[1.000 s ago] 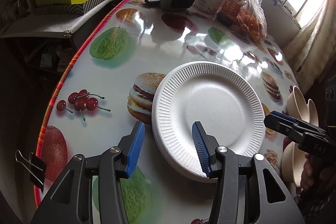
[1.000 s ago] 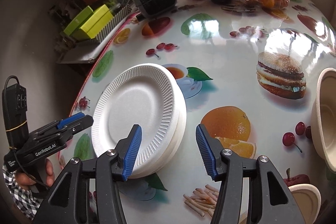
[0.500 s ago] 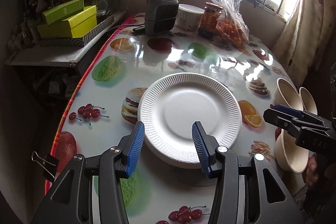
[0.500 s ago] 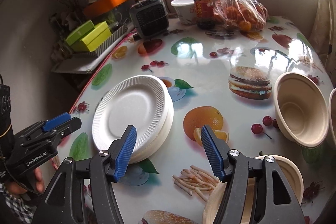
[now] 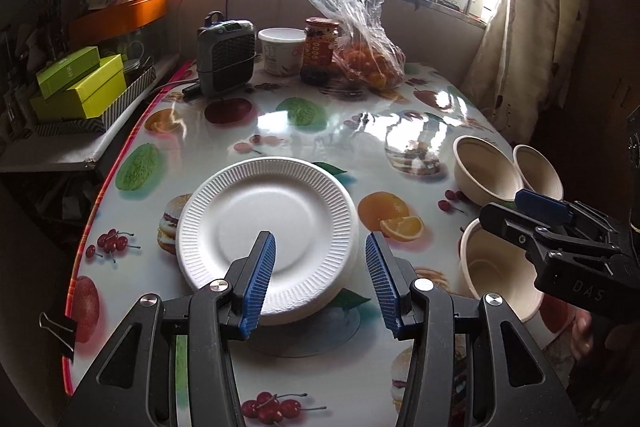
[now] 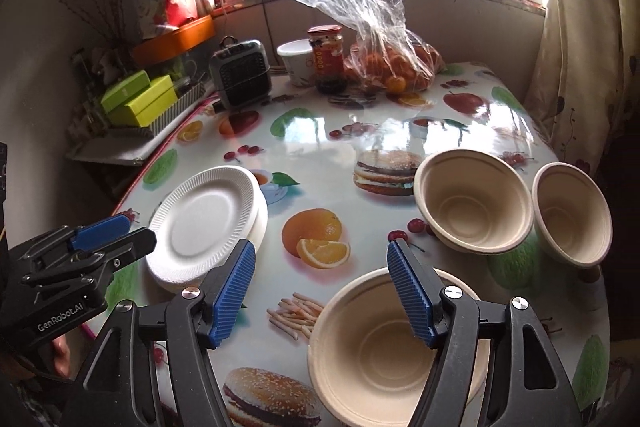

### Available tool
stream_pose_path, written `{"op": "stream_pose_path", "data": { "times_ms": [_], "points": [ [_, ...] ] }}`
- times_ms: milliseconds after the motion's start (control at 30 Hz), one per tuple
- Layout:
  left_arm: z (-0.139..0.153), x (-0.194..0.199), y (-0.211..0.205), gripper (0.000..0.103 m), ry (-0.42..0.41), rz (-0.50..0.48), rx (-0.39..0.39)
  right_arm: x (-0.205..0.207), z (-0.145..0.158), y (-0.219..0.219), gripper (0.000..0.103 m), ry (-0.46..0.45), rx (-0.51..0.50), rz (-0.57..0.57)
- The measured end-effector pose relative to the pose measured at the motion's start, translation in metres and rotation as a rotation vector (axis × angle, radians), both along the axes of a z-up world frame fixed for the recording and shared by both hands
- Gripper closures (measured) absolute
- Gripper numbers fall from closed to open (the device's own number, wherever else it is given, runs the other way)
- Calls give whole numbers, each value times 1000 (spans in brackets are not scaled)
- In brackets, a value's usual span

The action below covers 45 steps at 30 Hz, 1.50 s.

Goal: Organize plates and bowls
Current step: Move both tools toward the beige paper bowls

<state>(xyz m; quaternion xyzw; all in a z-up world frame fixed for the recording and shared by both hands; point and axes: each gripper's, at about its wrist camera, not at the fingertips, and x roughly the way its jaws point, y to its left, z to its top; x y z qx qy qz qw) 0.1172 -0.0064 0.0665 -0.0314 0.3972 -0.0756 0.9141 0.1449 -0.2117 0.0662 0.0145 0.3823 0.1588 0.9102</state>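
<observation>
- Now we see the stack of white plates (image 5: 267,227) lying flat on the table (image 5: 328,131), close to its left edge, ribbed rim up and nothing on the top plate.
- Three tan bowls stand upright and empty toward the table's right edge: the near bowl (image 6: 384,347) by the front edge, the middle bowl (image 6: 474,205) farther in, and the far-right bowl (image 6: 572,213) just beside it at the right edge; whether those two touch we cannot tell.
- Our left gripper (image 5: 320,279) hangs above the front rim of the plate stack, its blue pads (image 5: 260,277) about half apart, with nothing between them and no contact with the plates.
- Our right gripper (image 6: 322,291) hangs over the gap between the plates and the near bowl; its jaws have just been opening and now stand wide, with nothing gripped and the right pad (image 6: 412,291) seen above the near bowl's rim.
- Between the plates and the bowls the glossy tablecloth shows a printed orange (image 6: 316,237) and a printed burger (image 6: 384,173).
- Along the table's far edge stand a small grey heater (image 5: 226,57), a white tub (image 5: 281,51), a red-labelled jar (image 5: 320,47) and a clear plastic bag of oranges (image 5: 368,67).
- Beyond the left edge, yellow-green boxes (image 5: 80,87) sit stacked on a side shelf.
</observation>
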Motion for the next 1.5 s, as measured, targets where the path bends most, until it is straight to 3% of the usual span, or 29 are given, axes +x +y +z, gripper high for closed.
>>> {"op": "stream_pose_path", "data": {
  "times_ms": [400, 667, 800, 1133, 1500],
  "points": [
    [-1, 22, -60, 55, 20, -142, -24, -10, 1, -62, 34, -8, -9, -135],
    [-9, 58, -91, 55, 75, -209, -65, 7, -8, -104, 34, 3, 20, -208],
    [-12, 80, -101, 55, 102, -237, -123, 19, -14, -122, 34, 13, 41, -243],
    [-23, 121, -134, 55, 145, -272, -129, 38, -27, -147, 34, -3, 52, -306],
    [-39, 148, -149, 59, 184, -290, -142, 47, -38, -150, 56, -9, 94, -306]
  ]
}}
